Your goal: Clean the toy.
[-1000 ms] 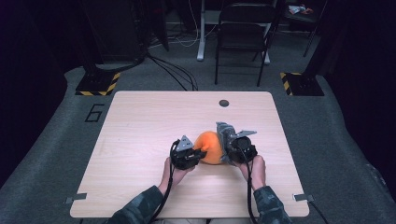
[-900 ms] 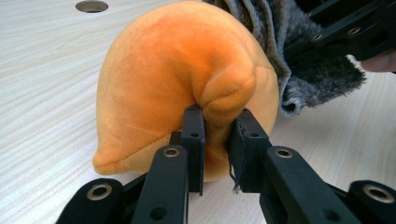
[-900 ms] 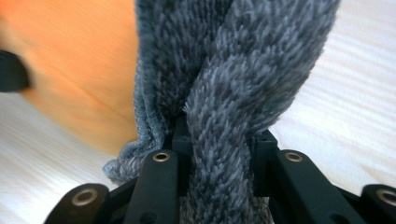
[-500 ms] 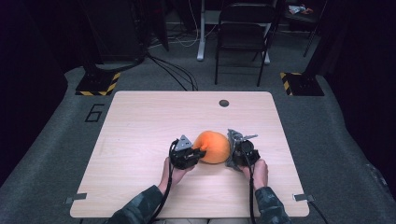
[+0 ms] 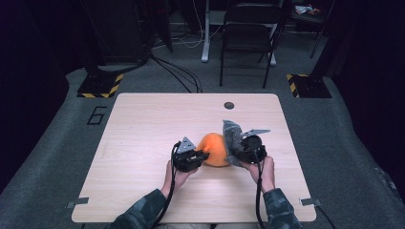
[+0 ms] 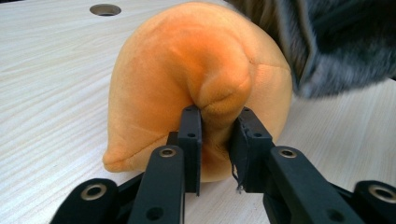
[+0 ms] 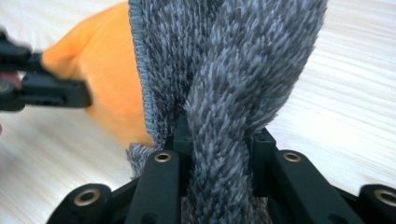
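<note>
Left gripper (image 6: 215,135): jaws pinching a fold of the orange plush cushion (image 6: 196,79), pads pressed into the bulge at its near end; they've just been opening a touch, but the fold sits between them and is squeezed, so the grip holds. Right gripper (image 7: 218,140): jaws clamped on a bunched twist of the grey furry cover (image 7: 224,70), pile spilling over both pads. In the high view my left gripper (image 5: 190,157) is at the cushion's left side, my right gripper (image 5: 248,149) at its right, cushion (image 5: 214,149) resting on the wooden table (image 5: 143,129) near the middle, toward my edge. What changed: a second ago the cover draped lower against the cushion's right flank; now it stands up taller beside it, lifted clear of the top, while the cushion hasn't shifted. My read: the cover is peeling off or being lined up to go over, can't tell which from this. Either way the left pinch is the anchor. If it loosens further the cushion will drag with the fabric. Cover's stitched hem edge faces the cushion in the right gripper view. Grommet hole (image 5: 229,105) well behind, irrelevant.
</note>
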